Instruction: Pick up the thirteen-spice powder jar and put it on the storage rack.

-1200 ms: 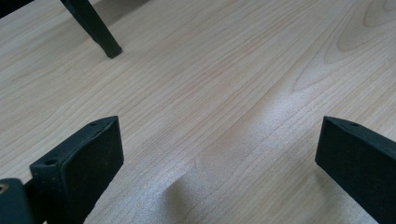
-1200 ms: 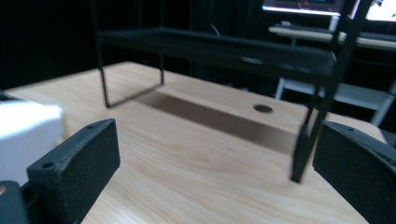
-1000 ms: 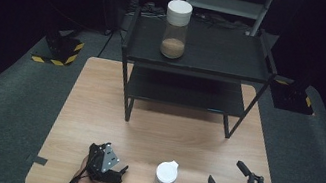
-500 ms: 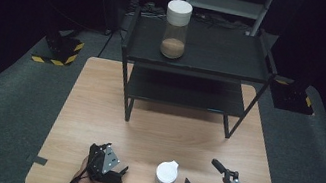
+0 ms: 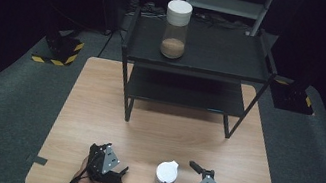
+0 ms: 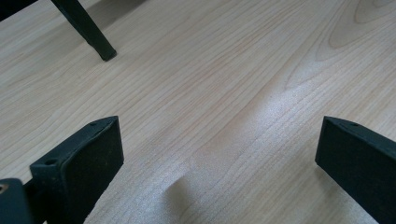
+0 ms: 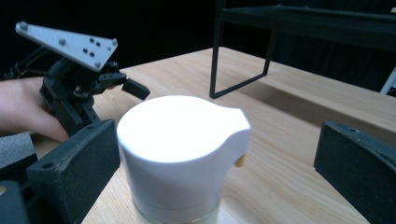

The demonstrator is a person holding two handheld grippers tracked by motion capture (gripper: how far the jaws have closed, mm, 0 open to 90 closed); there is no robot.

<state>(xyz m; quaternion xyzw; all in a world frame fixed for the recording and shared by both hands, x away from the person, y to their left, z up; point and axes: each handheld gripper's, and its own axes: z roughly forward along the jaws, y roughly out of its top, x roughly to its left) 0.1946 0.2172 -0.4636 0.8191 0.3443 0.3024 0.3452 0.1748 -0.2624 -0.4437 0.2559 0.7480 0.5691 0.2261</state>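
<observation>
Meanwhile, a wooden table (image 5: 96,110) is being shared by a black two-tier shelf (image 5: 196,62), on which a white-lidded jar (image 5: 176,29) is standing, and a smaller white-capped container (image 5: 166,173) near the front edge. That container is being framed by the right gripper (image 5: 183,182), jaws wide apart and not touching it. The left gripper (image 5: 112,170) is being held open over bare wood. Judged light, rigid and smooth, the container is best being taken below its spouted cap (image 7: 183,140).
</observation>
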